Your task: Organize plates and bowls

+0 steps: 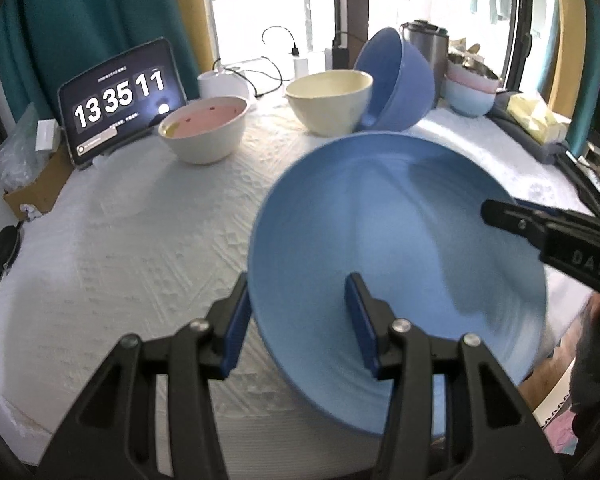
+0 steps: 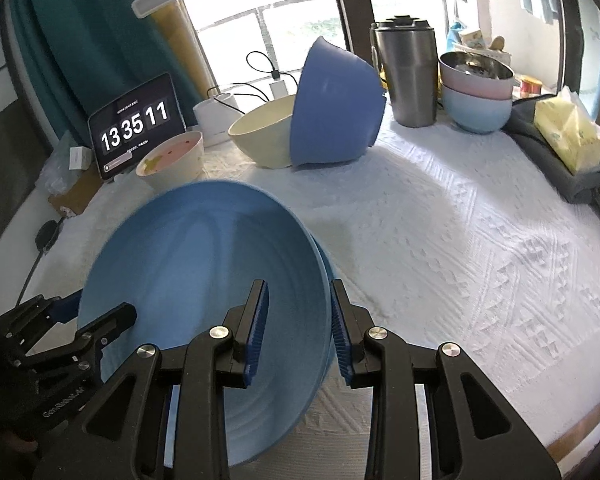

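The white textured cloth surface (image 2: 480,248) lies open across its middle and near right side, giving broad room to pass. The back edge is crowded: a tablet showing a clock (image 1: 120,98), a white bowl with a pink inside (image 1: 204,130), a cream bowl (image 1: 328,102) with a dark blue bowl tipped on its side (image 2: 336,112) leaning against it, a steel tumbler (image 2: 410,76) and stacked pastel bowls (image 2: 478,96) (cables trail behind them). A yellow tissue pack (image 2: 572,136) blocks the far right edge.
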A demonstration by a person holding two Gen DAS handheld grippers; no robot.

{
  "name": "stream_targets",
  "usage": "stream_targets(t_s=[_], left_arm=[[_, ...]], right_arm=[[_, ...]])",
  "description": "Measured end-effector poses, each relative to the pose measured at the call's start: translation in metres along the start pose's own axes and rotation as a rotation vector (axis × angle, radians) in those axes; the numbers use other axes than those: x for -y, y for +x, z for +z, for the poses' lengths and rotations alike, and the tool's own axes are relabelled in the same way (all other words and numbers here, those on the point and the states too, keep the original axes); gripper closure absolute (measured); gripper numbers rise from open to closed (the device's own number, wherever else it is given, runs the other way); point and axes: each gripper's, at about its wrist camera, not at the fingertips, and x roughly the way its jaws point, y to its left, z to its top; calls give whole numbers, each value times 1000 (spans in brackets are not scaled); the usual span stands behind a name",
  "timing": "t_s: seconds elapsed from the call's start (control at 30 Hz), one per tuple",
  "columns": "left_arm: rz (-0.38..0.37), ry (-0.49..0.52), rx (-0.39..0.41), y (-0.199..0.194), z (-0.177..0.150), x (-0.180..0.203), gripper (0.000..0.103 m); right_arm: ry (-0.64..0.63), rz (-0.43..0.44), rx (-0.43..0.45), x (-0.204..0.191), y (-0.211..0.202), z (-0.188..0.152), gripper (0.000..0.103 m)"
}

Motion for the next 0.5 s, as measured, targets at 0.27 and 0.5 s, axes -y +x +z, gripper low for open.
stream_targets(t_s=[0.27,0.5], left_arm=[[23,-39,-16,5,3,-5,54],[42,-79,-19,8,4,-16,54]], right_arm=[[31,-1,14,11,1,1,69],[53,-7,5,21,4,0,69]])
